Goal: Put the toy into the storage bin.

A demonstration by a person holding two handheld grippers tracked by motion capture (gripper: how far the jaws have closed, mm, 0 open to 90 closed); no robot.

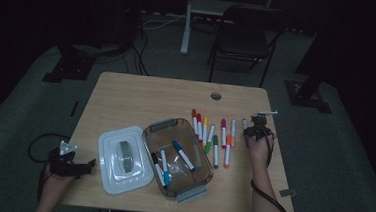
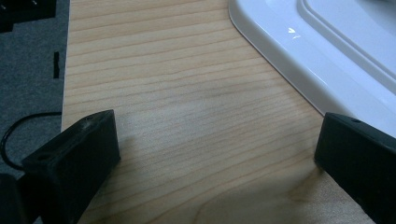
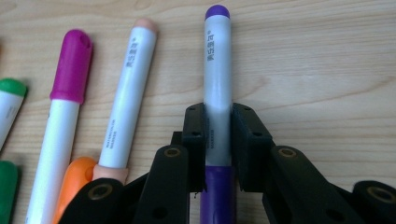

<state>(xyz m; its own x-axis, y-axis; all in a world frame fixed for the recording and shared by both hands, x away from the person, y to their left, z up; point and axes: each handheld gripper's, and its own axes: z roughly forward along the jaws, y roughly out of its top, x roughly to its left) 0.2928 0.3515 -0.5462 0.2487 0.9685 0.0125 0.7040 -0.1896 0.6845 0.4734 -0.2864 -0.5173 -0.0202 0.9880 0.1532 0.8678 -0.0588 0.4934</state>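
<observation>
Nearest in the right gripper view, the right tool (image 3: 218,140) has its two black jaws closed on the purple marker (image 3: 217,88), the pads pressing the white barrel from both sides just above the purple end cap nearest the camera. The marker lies flat on the wooden counter (image 3: 327,70), its rounded purple tip pointing away. It looks light, rigid and smooth: a hard plastic tube that will not bend or crush, but may slip or swivel between the pads if held loosely. The grip sits nearer one end than the middle, so the far end could dip on lifting; a hold closer to the middle of the barrel would balance better.

Just beside it lie a peach marker (image 3: 130,93) and a magenta marker (image 3: 63,121), close enough to be nudged.

In the high view, the purple marker sits at the right end of the marker row, right of the clear bin (image 1: 177,155), which already holds several markers. The white lid (image 1: 124,159) lies left of the bin. The left tool (image 1: 74,164) rests open at the counter's left edge, nothing between its jaws.
</observation>
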